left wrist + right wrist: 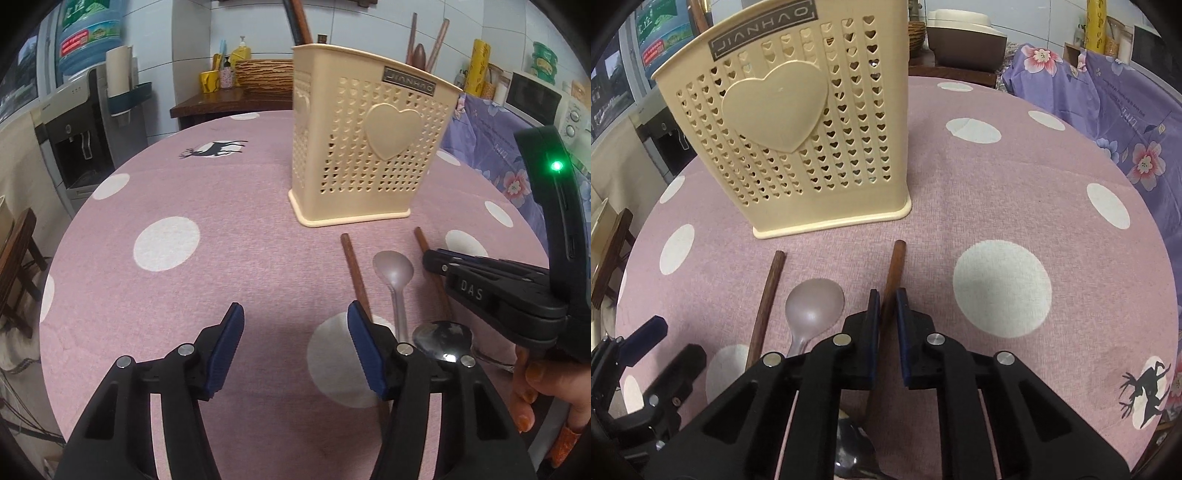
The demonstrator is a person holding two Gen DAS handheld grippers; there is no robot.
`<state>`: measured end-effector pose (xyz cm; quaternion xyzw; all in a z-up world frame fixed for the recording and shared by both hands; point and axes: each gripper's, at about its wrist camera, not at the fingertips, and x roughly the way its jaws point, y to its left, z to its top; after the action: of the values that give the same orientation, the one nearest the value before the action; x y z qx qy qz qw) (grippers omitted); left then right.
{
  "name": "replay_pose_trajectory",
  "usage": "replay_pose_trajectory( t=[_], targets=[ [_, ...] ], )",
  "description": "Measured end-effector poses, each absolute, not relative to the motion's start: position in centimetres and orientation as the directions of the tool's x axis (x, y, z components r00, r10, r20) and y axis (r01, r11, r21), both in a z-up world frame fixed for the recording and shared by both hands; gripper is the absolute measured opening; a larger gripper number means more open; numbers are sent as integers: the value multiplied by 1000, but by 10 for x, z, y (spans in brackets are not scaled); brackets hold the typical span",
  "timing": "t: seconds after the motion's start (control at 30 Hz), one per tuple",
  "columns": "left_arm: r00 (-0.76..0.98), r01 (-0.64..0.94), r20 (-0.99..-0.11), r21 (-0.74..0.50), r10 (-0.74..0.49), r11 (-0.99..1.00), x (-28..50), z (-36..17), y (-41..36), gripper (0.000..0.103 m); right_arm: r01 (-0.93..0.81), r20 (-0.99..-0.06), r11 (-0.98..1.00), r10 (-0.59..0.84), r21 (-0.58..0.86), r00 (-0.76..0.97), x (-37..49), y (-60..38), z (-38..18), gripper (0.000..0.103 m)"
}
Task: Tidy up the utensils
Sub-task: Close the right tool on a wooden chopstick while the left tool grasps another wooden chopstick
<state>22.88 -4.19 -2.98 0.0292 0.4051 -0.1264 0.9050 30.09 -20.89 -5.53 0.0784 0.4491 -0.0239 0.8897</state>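
Observation:
A cream perforated utensil holder (369, 147) (783, 129) stands upright on the pink dotted tablecloth (184, 295). In front of it lie two wooden chopsticks, a matte spoon (393, 269) (814, 306) and a shiny spoon (443, 339) (849, 454). My right gripper (887, 310) (432, 258) is shut on the right chopstick (895, 269) (421, 238), which lies on the cloth. The left chopstick (352, 273) (768, 302) runs just behind the right finger of my left gripper (295, 321) (665, 347). That gripper is open, with only cloth between its pads.
A hand (535, 387) holds the right gripper at the table's right edge. A purple floral cloth (1108, 110) covers something at the right. A water dispenser (74, 140) stands left, and a wooden side table (221, 99) with a basket is behind.

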Motion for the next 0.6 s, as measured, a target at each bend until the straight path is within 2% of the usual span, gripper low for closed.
replay_pose_trajectory(
  t=[0.13, 0.33, 0.43, 0.6],
  targets=[
    [607, 275, -761, -69, -229, 959, 239, -34, -51, 52, 119, -803, 978, 70, 173, 592, 303, -219, -55, 8],
    [568, 288, -780, -110, -263, 951, 255, -35, -63, 47, 113, -799, 977, 77, 179, 596, 304, -220, -55, 8],
    [562, 296, -786, -101, -259, 950, 261, -36, -72, 44, 113, -798, 978, 73, 173, 599, 303, -220, -56, 8],
    [557, 304, -798, -60, -228, 951, 266, -43, -83, 33, 112, -796, 979, 69, 170, 601, 303, -222, -57, 8]
  ],
)
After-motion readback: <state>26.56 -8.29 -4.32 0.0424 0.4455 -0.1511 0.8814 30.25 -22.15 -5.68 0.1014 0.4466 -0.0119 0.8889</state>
